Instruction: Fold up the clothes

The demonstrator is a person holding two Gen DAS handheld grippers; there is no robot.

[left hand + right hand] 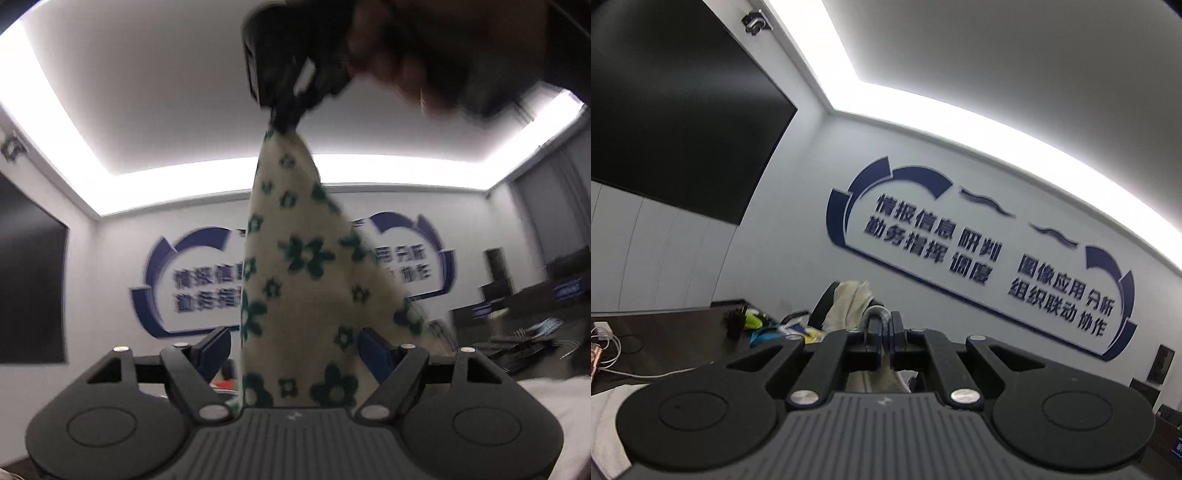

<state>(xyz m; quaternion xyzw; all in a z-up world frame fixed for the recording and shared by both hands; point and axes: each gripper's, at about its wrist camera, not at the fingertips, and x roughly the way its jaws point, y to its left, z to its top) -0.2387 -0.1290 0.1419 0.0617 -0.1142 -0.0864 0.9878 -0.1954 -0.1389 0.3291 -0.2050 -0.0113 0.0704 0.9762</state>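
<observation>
right gripper was up high, clamped on the top corner of the cream cloth with green flowers, which hung down between the left gripper's spread-apart fingers.

Left hand-held gripper spread wide, right hand-held gripper clamped.

A dark worktop at the left carries a white cable, a black brush-like thing and colourful clutter.
</observation>
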